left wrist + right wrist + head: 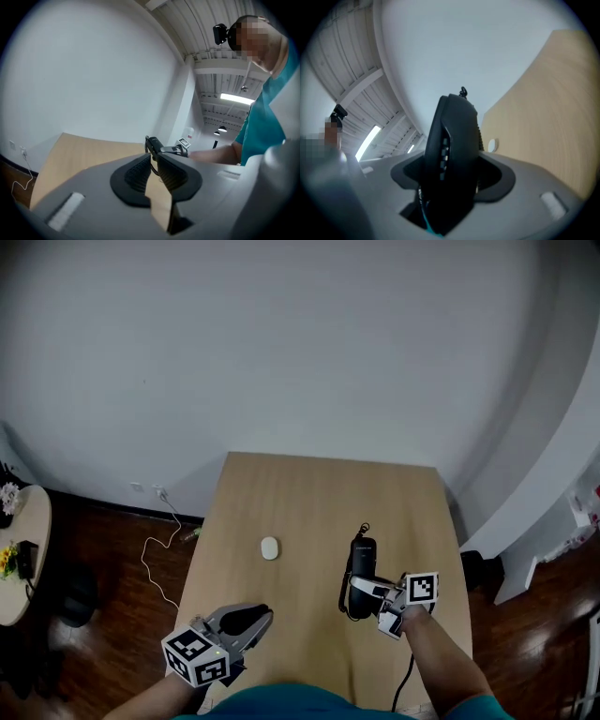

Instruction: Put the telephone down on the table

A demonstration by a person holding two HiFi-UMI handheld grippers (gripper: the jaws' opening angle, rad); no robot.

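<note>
**Right claw clamped on the handset, left claw empty**

My left claw (251, 619) is nearest me, at the near left corner of the light wooden rectangular table (309, 493). Its jaws are drawn almost together, with only a thin slit between them and nothing in it. My right claw (357, 586) is a little farther out over the table's right half, pressed on both sides of the black telephone handset with its coiled cord (362, 561). The handset points away from me; I cannot tell if it touches the wood. Left of it lies a small white oval object (270, 547), well apart. Beyond the far edge rises a plain white wall (300, 334)
</note>
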